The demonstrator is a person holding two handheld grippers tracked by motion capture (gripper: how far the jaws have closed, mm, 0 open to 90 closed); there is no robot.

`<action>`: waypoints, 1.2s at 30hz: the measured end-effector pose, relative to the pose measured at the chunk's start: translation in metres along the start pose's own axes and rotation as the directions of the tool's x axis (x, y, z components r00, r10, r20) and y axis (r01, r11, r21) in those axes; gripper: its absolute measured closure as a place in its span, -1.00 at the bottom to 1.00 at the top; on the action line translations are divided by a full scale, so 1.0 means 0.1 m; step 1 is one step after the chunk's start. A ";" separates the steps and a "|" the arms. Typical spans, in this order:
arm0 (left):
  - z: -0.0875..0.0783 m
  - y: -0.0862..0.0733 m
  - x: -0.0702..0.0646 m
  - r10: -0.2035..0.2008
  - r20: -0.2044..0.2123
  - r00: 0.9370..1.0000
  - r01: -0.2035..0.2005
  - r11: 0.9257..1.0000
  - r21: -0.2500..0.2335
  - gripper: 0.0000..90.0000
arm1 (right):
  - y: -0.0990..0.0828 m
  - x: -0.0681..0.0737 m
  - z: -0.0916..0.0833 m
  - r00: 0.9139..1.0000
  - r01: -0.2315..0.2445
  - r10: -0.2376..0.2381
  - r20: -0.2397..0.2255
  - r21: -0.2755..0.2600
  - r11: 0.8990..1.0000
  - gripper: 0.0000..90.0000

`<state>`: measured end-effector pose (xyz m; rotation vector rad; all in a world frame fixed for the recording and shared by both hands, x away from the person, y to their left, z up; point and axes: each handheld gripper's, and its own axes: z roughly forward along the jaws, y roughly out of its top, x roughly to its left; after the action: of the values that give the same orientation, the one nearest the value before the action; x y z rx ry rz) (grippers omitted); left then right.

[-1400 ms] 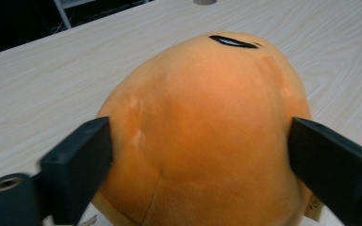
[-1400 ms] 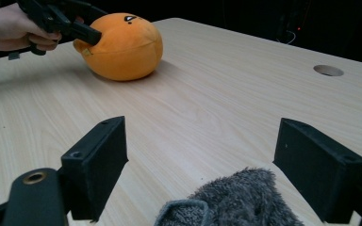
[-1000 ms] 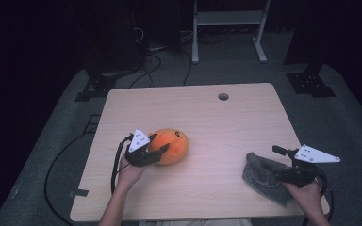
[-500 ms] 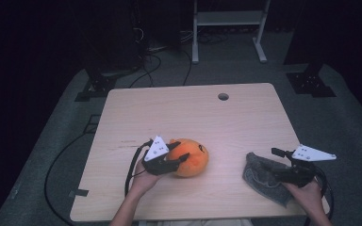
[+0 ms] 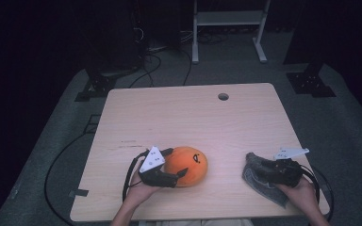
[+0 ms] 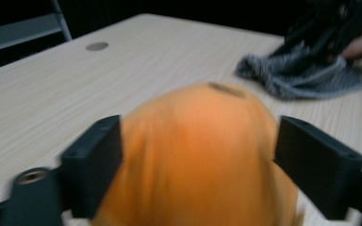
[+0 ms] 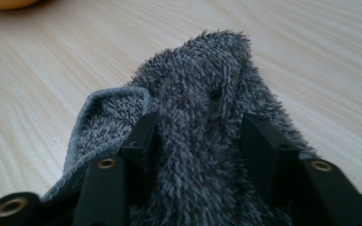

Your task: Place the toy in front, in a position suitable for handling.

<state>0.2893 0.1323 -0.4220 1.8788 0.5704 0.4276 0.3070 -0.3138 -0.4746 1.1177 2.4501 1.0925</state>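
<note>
An orange plush ball [image 5: 188,165] with a small dark face lies on the wooden table [image 5: 184,117] near its front edge. My left gripper [image 5: 176,162] reaches it from the left. Its jaws have just been opening and now stand wide on either side of the ball [image 6: 198,155], so my left gripper [image 6: 200,125] has no firm grip on it. At the front right lies a fuzzy grey cloth [image 5: 259,186]. My right gripper [image 5: 257,169] has just been closing on it. A bunched fold of the cloth [image 7: 202,70] is pinched in my right gripper [image 7: 200,120].
A round cable hole [image 5: 223,96] sits near the table's far edge. Behind the table, cables [image 5: 146,70] run over the dark floor and a white stand [image 5: 228,28] rises. The other hand with the grey cloth [image 6: 301,75] lies beyond the ball in the left gripper view.
My left gripper has carried the orange ball to the right and nearer the front edge, and its jaws have spread. My right gripper has sunk onto the grey cloth and closed on it.
</note>
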 end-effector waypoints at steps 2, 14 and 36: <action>-0.02 0.00 0.01 -0.009 -0.001 1.000 0.009 1.000 0.001 -0.84 | -0.01 0.01 0.00 1.000 0.007 -0.007 0.016 -0.002 1.000 0.35; 0.02 -0.15 0.02 0.035 0.010 0.999 -0.036 0.992 0.125 -0.41 | 0.18 0.17 -0.16 0.994 0.102 -0.098 0.054 -0.072 0.992 0.68; 0.17 -0.14 -0.25 0.091 0.025 0.996 -0.092 0.995 0.040 -0.27 | 0.73 1.03 0.36 0.945 0.279 -0.307 -0.117 -0.206 0.938 0.65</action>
<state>0.2756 0.1093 -0.4416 1.9520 0.4824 0.4562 0.2939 -0.1885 -0.4383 0.6091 2.4559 1.3121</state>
